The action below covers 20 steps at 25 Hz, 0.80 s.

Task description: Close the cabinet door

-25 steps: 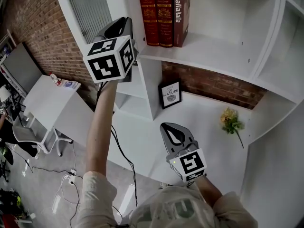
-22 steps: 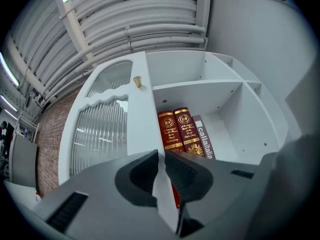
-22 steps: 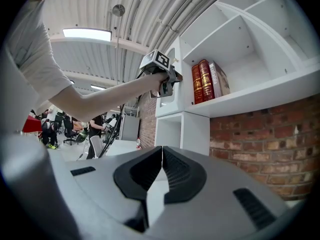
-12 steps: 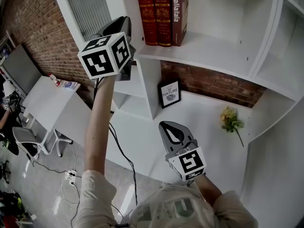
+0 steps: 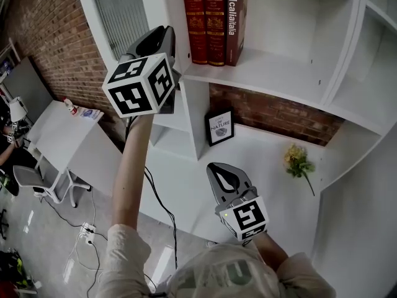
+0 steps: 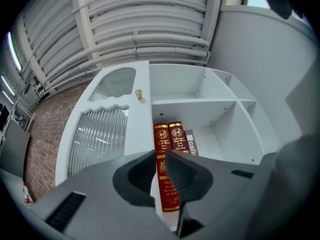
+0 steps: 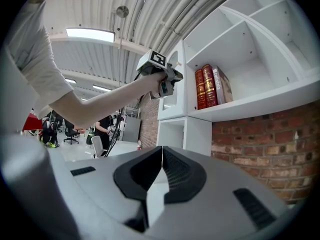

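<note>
Cabinet door (image 5: 123, 18): upper left of the head view, white with wavy glass, just left of the book box. Small knob (image 6: 138, 94) on its right edge in the left gripper view. Looks flat with the cabinet front (cannot tell if shut all the way).
Left gripper (image 6: 161, 156): held up high, right by the door's inner edge. Claw open just a crack, a red book seen through the crack, nothing pinched.
Right gripper (image 7: 161, 148): low in the middle of the head view, over the wide bottom shelf. Claw tips pressed together, nothing in them.
Book box (image 5: 279, 64): top middle of the head view. Holds two red books (image 5: 205, 20) and one dark book (image 5: 236, 23), standing up side by side at the left end, touching.
Bottom shelf (image 5: 186, 182): holds a small framed picture (image 5: 219, 126) standing up near the back, and a yellow flower (image 5: 298, 160) lying further right, well apart from it.
Desk (image 5: 62, 132): far left of the head view, white, beside the brick wall.
</note>
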Each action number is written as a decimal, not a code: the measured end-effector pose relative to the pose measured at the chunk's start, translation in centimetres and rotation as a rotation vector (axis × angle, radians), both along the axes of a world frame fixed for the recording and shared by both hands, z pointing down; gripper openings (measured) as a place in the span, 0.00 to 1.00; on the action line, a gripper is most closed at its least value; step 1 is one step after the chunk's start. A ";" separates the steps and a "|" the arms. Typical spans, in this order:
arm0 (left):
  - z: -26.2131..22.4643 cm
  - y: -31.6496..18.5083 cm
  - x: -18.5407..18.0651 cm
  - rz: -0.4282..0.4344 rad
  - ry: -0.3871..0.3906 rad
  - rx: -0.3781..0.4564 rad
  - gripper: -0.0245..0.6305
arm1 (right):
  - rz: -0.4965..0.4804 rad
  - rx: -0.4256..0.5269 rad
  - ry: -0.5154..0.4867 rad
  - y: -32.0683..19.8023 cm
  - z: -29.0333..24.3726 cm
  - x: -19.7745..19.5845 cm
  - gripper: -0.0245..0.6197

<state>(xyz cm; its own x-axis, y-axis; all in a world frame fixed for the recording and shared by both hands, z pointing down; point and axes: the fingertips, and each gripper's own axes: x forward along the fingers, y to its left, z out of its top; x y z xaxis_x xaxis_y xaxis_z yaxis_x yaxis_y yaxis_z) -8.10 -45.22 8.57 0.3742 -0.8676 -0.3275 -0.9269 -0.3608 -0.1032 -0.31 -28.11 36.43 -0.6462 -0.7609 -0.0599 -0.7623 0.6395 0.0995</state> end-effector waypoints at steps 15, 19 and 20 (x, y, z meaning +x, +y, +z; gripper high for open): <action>13.1 14.4 -1.3 0.013 0.086 0.064 0.09 | 0.010 0.017 -0.024 0.3 -0.3 -1.2 0.06; 18.6 16.0 -2.0 -0.073 0.067 0.019 0.07 | 0.035 0.019 -0.045 0.1 -0.4 -0.7 0.06; 19.4 16.1 -2.2 -0.095 0.055 0.002 0.07 | 0.042 0.017 -0.052 0.0 -0.5 -0.5 0.06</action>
<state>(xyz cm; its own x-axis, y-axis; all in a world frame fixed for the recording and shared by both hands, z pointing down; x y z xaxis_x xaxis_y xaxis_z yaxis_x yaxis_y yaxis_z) -10.30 -29.17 28.01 0.2717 -0.8978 -0.3467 -0.9612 -0.2708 -0.0519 -0.78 -28.09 35.94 -0.6090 -0.7861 -0.1059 -0.7931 0.6050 0.0699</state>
